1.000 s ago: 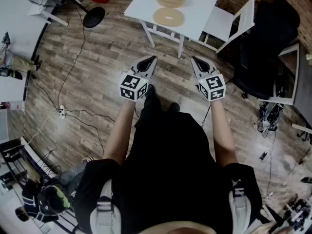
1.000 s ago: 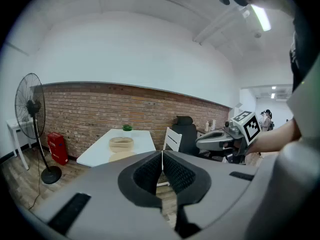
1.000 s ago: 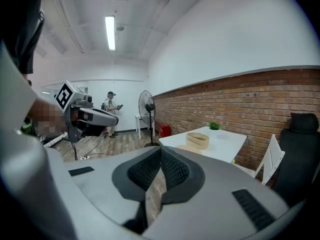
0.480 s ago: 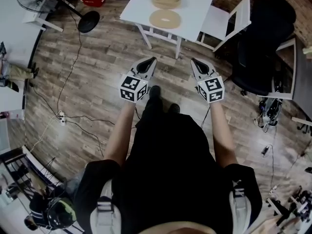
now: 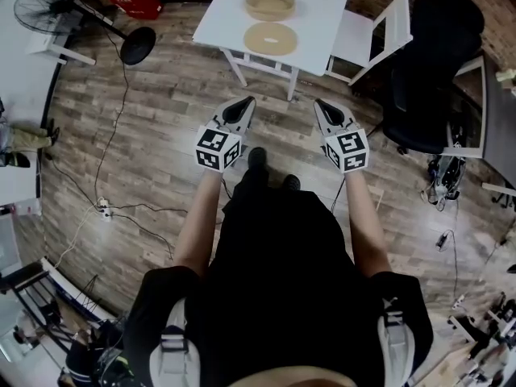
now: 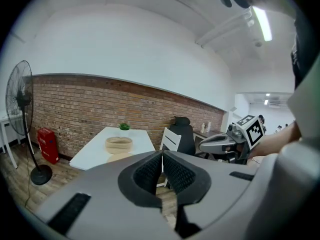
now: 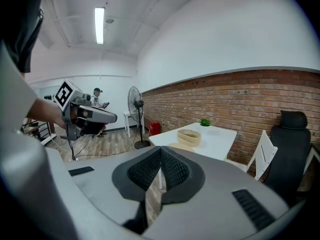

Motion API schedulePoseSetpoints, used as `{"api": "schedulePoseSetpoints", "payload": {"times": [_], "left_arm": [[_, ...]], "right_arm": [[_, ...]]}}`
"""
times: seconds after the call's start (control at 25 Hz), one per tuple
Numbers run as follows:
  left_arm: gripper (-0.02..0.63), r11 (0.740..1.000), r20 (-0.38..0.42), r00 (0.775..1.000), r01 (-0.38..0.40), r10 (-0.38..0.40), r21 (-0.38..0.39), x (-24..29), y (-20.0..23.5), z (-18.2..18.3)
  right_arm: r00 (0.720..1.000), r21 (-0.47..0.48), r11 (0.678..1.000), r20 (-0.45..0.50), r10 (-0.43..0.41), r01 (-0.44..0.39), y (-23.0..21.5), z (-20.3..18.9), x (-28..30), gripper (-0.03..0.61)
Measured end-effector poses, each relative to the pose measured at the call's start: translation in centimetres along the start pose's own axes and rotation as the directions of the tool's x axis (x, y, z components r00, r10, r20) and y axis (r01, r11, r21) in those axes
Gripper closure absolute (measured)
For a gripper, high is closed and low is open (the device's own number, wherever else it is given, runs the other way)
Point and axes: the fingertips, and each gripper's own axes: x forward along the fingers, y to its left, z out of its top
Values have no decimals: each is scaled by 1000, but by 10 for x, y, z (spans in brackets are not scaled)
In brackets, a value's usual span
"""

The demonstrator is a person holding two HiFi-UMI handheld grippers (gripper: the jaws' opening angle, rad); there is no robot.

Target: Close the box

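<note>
A: Where is the box found?
B: The round box (image 5: 270, 4) is seen on the white table (image 5: 322, 6), well ahead of the left gripper (image 5: 244, 103) and right gripper (image 5: 322, 106); its flat lid (image 5: 271, 38) lies just beside it, on the near side
A: And the jaws?
B: Both pairs are clenched on nothing; the left gripper is judged slightly nearer the lid

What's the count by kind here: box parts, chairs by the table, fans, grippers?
Box parts: 2, base and lid, side by side on the white table
Chairs by the table: 2, white chair and black office chair
Fans: 1, fan
Grippers: 2, left gripper and right gripper, both shut, empty
Total: 7
</note>
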Motion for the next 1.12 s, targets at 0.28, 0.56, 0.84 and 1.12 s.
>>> {"api": "schedulePoseSetpoints", "payload": {"times": [0.28,0.56,0.84,1.12], "left_arm": [[589,999,-12,999,36,-36,-9,14,37,2],[589,996,-13,996,92,-92,-3,29,68,5],[589,990,-22,990,142,-142,6,41,96,7],[589,985,-31,984,174,-174,10,42,124,8]], "right_arm": [[999,19,999,-17,-33,33,-1,8,33,581],[996,33,996,-32,-82,83,-1,13,60,580],[990,52,990,-35,-133,135,-2,18,83,580],[985,68,984,-45,-165,167,6,23,106,580]]}}
